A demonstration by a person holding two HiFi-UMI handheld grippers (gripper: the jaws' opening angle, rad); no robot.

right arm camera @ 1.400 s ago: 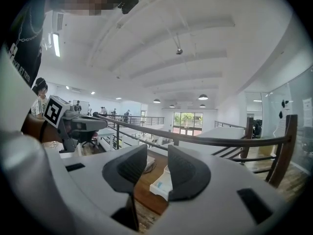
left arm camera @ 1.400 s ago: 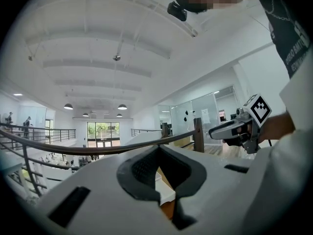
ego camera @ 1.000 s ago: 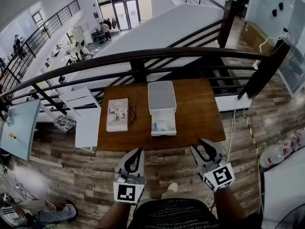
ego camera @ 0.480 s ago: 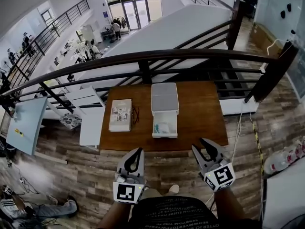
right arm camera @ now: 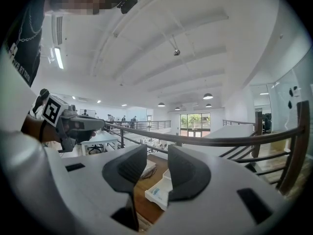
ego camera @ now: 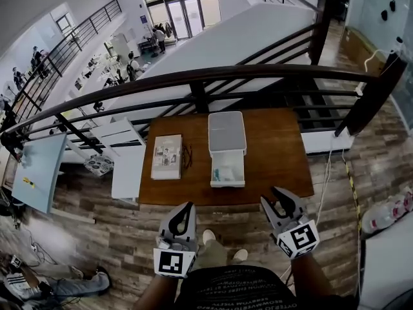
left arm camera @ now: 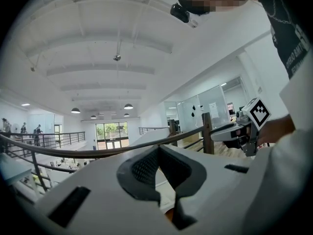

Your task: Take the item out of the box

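Head view: high over wooden counter (ego camera: 277,154), facing steeply down, well apart from it; left gripper (ego camera: 185,212) and right gripper (ego camera: 279,197) at bottom edge.
Left gripper view: close behind own fingers (left arm camera: 142,168), facing level at railing (left arm camera: 98,153).
Right gripper view: likewise, tilted slightly down.
Shared with head view: counter, box (right arm camera: 160,192), railing.

Booklet (ego camera: 167,156) flat on wooden table (ego camera: 277,154), dark railing (ego camera: 193,76) behind table
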